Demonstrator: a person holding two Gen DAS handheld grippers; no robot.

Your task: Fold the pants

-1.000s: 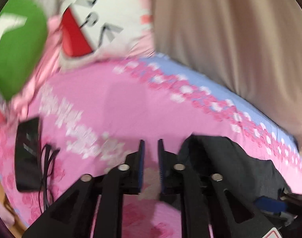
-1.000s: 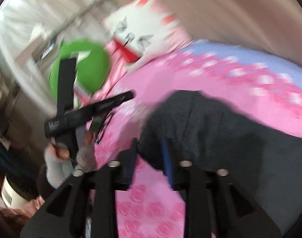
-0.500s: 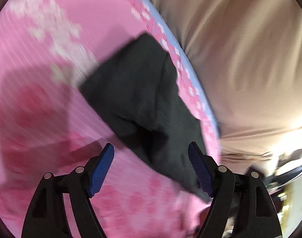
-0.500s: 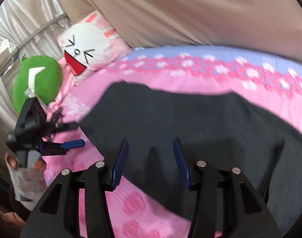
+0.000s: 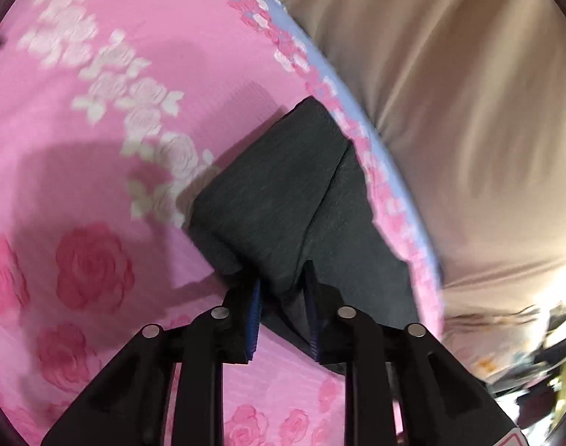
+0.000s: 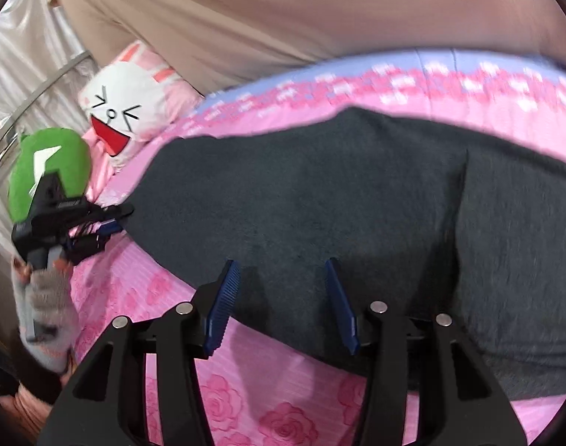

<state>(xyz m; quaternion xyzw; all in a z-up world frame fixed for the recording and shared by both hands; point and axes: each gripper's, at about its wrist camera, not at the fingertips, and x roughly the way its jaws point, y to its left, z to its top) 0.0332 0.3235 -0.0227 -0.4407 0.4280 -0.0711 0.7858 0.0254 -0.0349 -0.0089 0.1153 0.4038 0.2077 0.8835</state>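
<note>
In the left wrist view, the left tool has gone from spread wide half a second ago to pinched on a corner of the dark grey knit pants, which bunch up between its blue pads at lower centre. The rest of the garment runs toward the upper right of the frame, along the blue-edged border of the pink rose-print bedsheet. A beige curtain fills the right side. That grip looks like the start of a fold: one end is now secured for lifting.

In the right wrist view, the pants lie spread flat across the middle of the frame on the bedsheet. The right tool is spread open just above their near edge, holding nothing. At left, the left tool grips the cloth's end, beside a green plush toy and a white rabbit-face pillow. The right side probably needs its own hold before lifting.
</note>
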